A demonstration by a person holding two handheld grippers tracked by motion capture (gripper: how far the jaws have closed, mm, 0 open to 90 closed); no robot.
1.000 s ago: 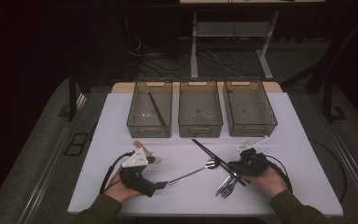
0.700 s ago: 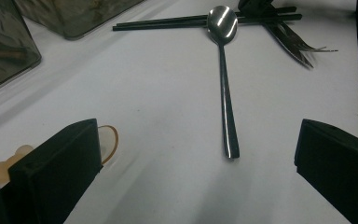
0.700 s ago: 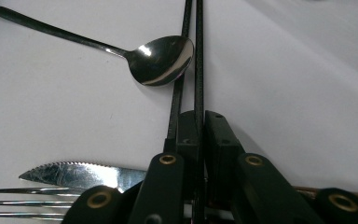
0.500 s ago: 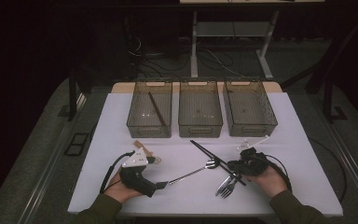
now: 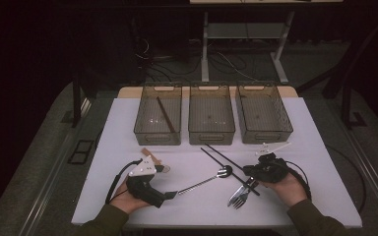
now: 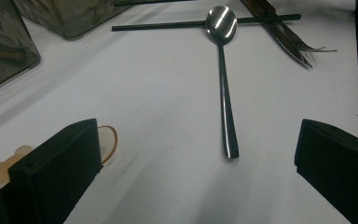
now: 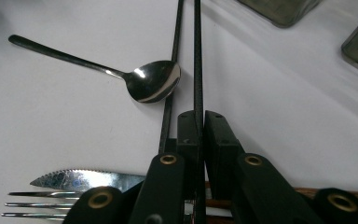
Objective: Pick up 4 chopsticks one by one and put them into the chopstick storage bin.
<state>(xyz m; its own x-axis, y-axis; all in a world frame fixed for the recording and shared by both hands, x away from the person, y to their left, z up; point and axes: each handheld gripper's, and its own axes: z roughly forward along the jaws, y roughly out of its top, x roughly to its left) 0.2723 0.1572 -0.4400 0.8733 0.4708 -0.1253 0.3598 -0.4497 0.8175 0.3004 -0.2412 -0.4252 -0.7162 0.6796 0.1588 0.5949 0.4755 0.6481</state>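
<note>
Right gripper view looks straight along the closed jaws of the right gripper [image 7: 198,122], which pinch one black chopstick [image 7: 197,56] near its end; its twin [image 7: 171,84] lies just beside it on the white counter [image 7: 284,102], touching the bowl of the spoon [image 7: 151,83]. Gripping at the end probably lets the stick be lifted clear of the knife [image 7: 88,179] and fork [image 7: 46,204] close by. Three bins stand beyond (the left bin [image 5: 158,116] already holds a brown stick), so sorting looks likely. The left gripper [image 6: 196,154] rests with jaws wide, empty, straddling the spoon's handle.
</note>
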